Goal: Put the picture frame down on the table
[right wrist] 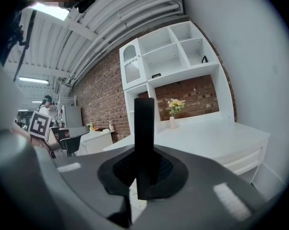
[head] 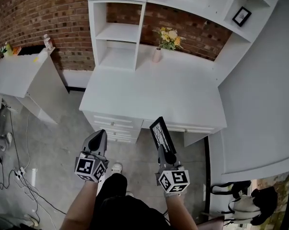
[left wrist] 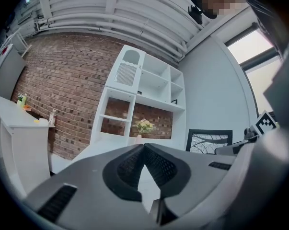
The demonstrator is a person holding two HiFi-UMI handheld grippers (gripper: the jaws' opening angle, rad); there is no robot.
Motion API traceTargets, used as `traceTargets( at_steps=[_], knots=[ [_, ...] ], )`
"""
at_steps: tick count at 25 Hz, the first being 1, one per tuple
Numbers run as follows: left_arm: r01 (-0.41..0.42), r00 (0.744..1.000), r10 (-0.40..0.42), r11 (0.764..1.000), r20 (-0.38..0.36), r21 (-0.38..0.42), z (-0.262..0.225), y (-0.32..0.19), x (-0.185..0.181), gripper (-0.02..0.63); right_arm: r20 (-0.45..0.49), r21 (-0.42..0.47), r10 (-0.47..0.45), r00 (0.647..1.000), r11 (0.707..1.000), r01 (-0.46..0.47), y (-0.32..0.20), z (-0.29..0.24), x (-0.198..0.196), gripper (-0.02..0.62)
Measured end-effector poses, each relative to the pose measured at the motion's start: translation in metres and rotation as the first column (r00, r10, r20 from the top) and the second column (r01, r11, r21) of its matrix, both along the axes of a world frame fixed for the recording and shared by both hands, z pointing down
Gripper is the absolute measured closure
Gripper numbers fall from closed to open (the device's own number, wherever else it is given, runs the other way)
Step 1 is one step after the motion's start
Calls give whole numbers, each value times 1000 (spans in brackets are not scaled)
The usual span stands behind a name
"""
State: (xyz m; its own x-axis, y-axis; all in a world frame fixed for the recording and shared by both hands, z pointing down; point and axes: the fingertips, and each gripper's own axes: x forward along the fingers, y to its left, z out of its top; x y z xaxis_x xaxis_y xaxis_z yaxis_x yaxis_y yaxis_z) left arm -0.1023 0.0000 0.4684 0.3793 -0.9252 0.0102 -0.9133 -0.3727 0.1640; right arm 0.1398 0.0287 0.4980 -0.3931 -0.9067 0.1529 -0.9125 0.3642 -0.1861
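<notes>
I hold both grippers low, short of the table's (head: 182, 95) front edge, with my bare forearms reaching forward side by side. My left gripper (head: 99, 134) sits off the front left corner. Its fingers (left wrist: 156, 164) meet at the tips with nothing between them. My left forearm (head: 81, 206) runs straight behind its marker cube (head: 90, 168). My right gripper (head: 163, 152) is level with it, off the middle of the front edge, and its fingers are clamped on the lower edge of the picture frame (head: 161, 132), which stands up from them tilted toward the table. My right forearm (head: 181, 211) is only partly in sight behind the right marker cube (head: 173, 180).
</notes>
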Motion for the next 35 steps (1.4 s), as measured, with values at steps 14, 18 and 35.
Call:
traceTargets(
  at_steps=[14, 18, 35],
  knots=[
    [-68, 998, 68, 998, 6, -13, 0, -112, -25, 612, -12, 105, 124, 992, 987, -122, -104, -21, -18, 581],
    [-84, 996, 84, 996, 1, -18, 4, -135, -31, 612, -22, 90, 142, 990, 986, -139, -124, -14, -27, 581],
    [-107, 994, 107, 992, -2, -68, 36, -194, -56, 612, -70, 5, 148, 987, 989, -148, -192, 30, -70, 581]
  ],
)
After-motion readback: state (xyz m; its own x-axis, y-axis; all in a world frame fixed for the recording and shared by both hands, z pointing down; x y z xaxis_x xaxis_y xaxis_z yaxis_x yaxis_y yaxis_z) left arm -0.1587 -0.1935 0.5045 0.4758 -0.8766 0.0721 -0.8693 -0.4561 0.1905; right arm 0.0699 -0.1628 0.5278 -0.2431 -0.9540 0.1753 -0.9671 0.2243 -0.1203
